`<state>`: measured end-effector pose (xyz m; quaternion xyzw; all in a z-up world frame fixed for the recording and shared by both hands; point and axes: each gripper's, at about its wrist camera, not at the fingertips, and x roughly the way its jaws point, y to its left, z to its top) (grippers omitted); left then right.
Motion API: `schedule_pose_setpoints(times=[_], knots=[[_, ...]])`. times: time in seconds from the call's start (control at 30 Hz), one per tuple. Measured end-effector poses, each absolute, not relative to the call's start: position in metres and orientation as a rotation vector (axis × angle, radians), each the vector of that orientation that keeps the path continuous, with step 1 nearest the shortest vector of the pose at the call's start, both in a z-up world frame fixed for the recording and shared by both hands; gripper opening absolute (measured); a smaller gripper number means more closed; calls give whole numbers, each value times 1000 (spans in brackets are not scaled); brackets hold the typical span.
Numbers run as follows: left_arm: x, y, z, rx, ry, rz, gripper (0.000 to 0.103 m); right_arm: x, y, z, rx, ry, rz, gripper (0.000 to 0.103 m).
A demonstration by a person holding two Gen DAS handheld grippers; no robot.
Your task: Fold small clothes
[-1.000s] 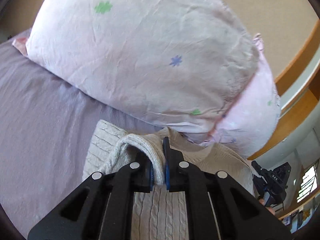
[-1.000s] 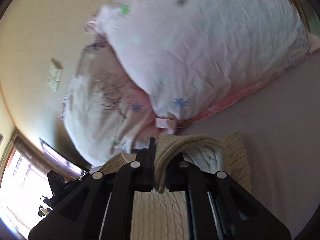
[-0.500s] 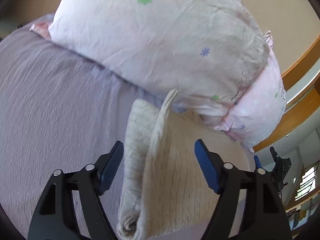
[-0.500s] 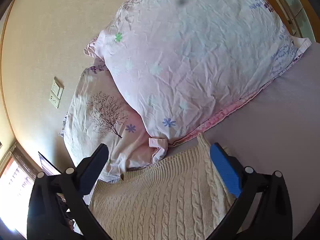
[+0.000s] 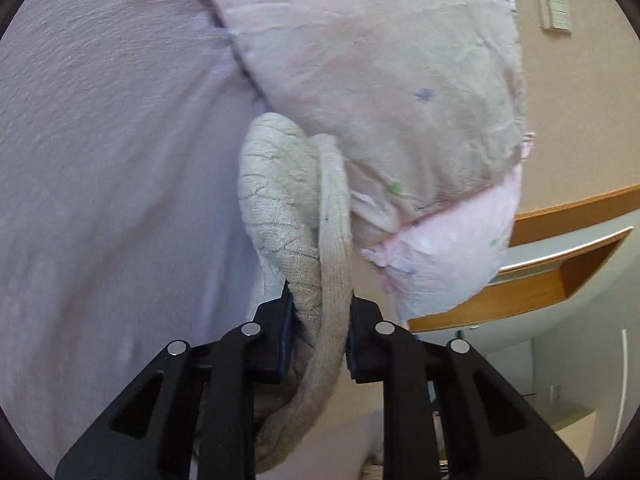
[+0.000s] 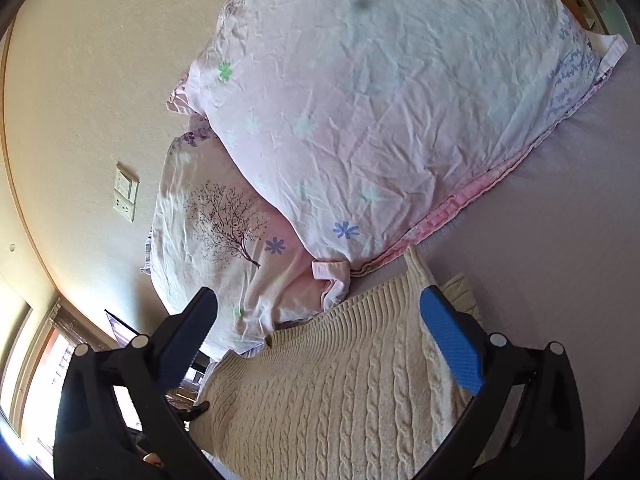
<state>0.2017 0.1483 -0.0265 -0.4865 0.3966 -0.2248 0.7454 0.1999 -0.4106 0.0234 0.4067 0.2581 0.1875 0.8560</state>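
Observation:
A cream cable-knit sweater (image 6: 332,392) lies folded on the lilac bed sheet (image 6: 560,240), its ribbed edge toward the pillows. My right gripper (image 6: 320,340) is open above it, with its blue-padded fingers on either side of the knit. In the left wrist view my left gripper (image 5: 320,332) is shut on a folded edge of the sweater (image 5: 304,240), which runs up from the jaws toward the pillow.
Two pink flowered pillows (image 6: 380,100) lean on the wall just beyond the sweater, also in the left wrist view (image 5: 380,80). A wall switch (image 6: 126,196) and a wooden headboard shelf (image 5: 560,280) lie past them. The lilac sheet (image 5: 100,160) spreads to the left.
Both grippers let go of the sweater half a second ago. Since then my left gripper has turned and shut on the sweater's folded edge again. The right stays open.

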Motion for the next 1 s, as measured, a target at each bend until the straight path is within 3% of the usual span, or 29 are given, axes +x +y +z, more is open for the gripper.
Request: schedule_pose_setpoints(times=[0.2,0.33,0.43,0.5,0.53,0.57,0.63,0.8,0.9,0.93,0.97,1.0], knots=[[221,-7,47,-951,809,-850,20,187,-446,35,926,474,364,101],[253,-142,17,-957,984,-1032,22,187,-463,34,914,502,336,101],[259,-180,-5,-964,1132,-1067,24,190,-479,27,948,543,332,101],[252,-160,8,-908,1050,-1044,38,197,-484,19,982,610,354,101],[248,-141,18,-867,987,-995,65,201,-483,16,989,652,367,101],[245,-121,27,-825,931,-913,84,207,-478,11,986,709,376,101],[238,-84,36,-702,885,-730,86,216,-467,1,947,827,365,101],[241,-61,1,-570,1051,-536,86,224,-454,-20,912,954,324,101],[241,-68,-24,-560,1111,-557,85,227,-444,-25,846,983,294,90],[241,-75,-31,-562,1126,-571,85,228,-441,-27,838,986,300,80],[235,-76,-32,-563,1093,-583,86,229,-438,-29,828,996,304,60],[232,-79,-33,-546,1078,-580,85,231,-434,-31,819,1010,309,57]])
